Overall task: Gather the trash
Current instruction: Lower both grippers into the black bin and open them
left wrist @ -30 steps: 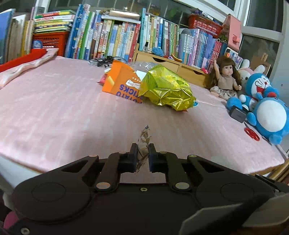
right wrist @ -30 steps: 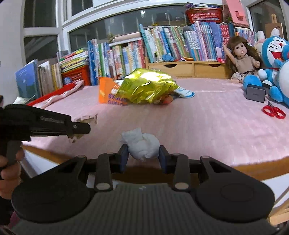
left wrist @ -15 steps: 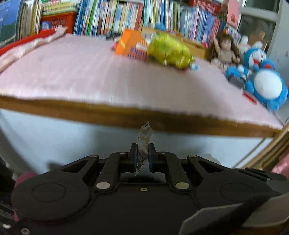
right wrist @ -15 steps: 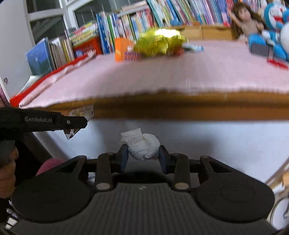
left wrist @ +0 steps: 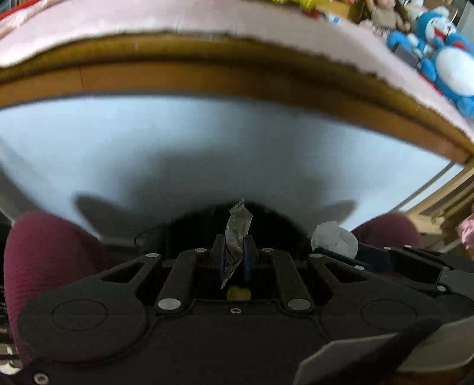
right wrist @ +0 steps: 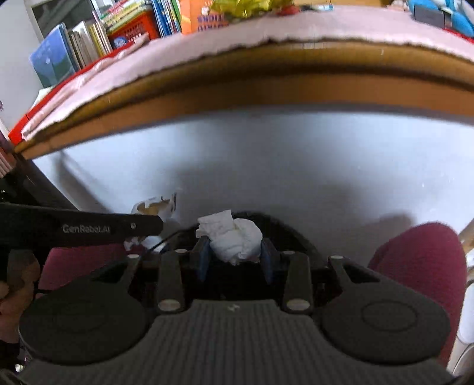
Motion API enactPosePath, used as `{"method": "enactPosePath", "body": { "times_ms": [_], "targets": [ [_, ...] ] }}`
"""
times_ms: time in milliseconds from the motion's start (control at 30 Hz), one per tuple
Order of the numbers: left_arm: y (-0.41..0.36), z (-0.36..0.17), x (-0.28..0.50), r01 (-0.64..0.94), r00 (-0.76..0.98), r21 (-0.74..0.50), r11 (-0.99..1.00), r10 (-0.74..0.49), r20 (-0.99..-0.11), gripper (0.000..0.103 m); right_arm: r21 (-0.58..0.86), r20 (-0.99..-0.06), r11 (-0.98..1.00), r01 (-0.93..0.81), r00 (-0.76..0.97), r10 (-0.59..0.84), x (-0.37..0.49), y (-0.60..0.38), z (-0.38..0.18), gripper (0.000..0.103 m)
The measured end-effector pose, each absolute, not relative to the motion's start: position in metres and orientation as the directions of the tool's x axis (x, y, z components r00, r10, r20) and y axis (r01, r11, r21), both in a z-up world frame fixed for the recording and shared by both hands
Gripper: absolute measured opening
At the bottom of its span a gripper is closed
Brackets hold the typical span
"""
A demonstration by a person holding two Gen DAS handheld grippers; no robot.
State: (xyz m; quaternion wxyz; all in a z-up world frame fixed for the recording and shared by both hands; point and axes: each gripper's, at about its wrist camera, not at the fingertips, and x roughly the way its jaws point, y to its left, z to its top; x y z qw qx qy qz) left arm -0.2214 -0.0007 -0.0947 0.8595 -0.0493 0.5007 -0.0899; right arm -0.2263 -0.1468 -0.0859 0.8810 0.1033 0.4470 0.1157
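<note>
left gripper (left wrist: 233, 257) pinching a thin wrapper (left wrist: 237, 234), right gripper (right wrist: 234, 257) clamped on tissue wad (right wrist: 234, 235), both below desk (right wrist: 266, 86) edge.

"GenRobot.AI" in pale letters on left gripper (right wrist: 154, 220) side, orange box (right wrist: 204, 16) lettering too blurred

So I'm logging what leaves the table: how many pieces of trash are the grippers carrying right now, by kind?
Clear snack wrapper, in the left gripper: 1
White crumpled tissue, in the right gripper: 1
Total: 2
</note>
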Motion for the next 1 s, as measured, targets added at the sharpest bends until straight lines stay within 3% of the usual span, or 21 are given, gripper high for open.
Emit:
{"method": "enactPosePath", "body": {
  "times_ms": [1000],
  "targets": [
    [-0.007, -0.149, -0.216, 0.112, 0.332, -0.096, 0.989, -0.129, -0.934, 0.013, 0.314, -0.831, 0.949, -0.044, 0.470, 0.297, -0.220, -0.150, -0.122, 0.043]
  ]
}}
